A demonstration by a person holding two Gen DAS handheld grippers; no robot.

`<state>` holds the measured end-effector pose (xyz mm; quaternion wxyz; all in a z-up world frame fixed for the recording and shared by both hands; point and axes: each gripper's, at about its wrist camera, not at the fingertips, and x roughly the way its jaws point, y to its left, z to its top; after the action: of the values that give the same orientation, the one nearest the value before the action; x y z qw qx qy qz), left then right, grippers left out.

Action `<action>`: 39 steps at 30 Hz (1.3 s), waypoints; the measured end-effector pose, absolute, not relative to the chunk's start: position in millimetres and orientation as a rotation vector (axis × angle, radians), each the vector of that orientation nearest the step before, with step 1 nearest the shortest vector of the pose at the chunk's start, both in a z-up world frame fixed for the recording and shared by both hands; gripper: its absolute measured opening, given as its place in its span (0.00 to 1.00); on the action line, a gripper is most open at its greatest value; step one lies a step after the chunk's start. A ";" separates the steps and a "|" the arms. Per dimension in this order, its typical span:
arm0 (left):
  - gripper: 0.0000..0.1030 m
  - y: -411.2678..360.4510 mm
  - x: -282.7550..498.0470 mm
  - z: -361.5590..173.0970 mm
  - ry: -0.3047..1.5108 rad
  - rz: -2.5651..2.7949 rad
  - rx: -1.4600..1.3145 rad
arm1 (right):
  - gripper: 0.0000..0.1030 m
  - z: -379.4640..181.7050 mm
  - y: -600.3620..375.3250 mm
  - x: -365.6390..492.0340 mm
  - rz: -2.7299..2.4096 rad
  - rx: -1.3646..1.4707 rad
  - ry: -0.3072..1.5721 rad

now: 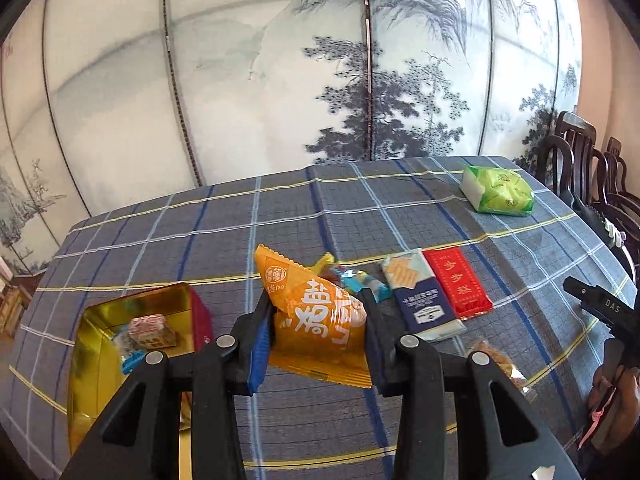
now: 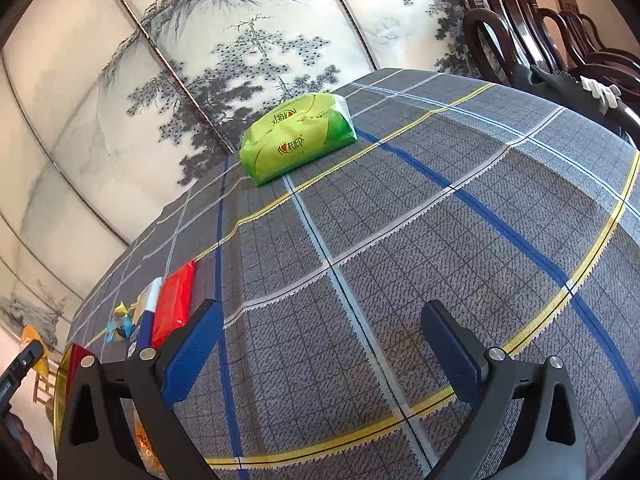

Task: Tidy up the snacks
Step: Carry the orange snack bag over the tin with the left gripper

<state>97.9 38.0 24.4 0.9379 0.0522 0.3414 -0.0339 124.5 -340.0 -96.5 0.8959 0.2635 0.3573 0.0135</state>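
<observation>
My left gripper (image 1: 316, 312) is shut on an orange snack packet (image 1: 316, 316), held above the checked tablecloth (image 1: 280, 216). At the left stands a gold tin (image 1: 104, 344) with red outer walls, holding a pink-and-white wrapped sweet (image 1: 150, 330) and a blue wrapper. Behind the packet lie small candies (image 1: 356, 280), a navy biscuit pack (image 1: 420, 296) and a red packet (image 1: 456, 284). My right gripper (image 2: 320, 340) stands open over bare cloth with nothing between its fingers. The red packet (image 2: 174, 304) and navy pack (image 2: 146, 320) show at its left.
A green tissue pack (image 1: 498, 190) (image 2: 298, 136) lies at the table's far side. Dark wooden chairs (image 2: 540, 32) stand at the right. A painted folding screen (image 1: 280, 72) runs behind the table. Another clear-wrapped snack (image 1: 500, 364) lies near the front right.
</observation>
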 end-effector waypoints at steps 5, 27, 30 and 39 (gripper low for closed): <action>0.35 84.2 97.4 28.2 0.694 0.008 0.083 | 0.97 -96.2 -339.7 125.4 0.027 0.544 0.742; 0.35 192.9 98.0 15.0 0.765 0.179 0.052 | 1.00 -97.2 -336.8 126.1 0.019 0.541 0.748; 0.35 204.5 97.6 11.5 0.784 0.188 0.036 | 1.00 -96.7 -336.5 126.6 0.016 0.541 0.750; 0.35 237.2 100.1 -6.4 0.861 0.227 -0.004 | 1.00 -96.2 -335.8 127.0 0.013 0.540 0.752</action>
<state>100.1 237.2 -6.4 0.9025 -0.0019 0.4164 0.1099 127.0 -335.8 -96.2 0.8948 0.2603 0.3628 0.0064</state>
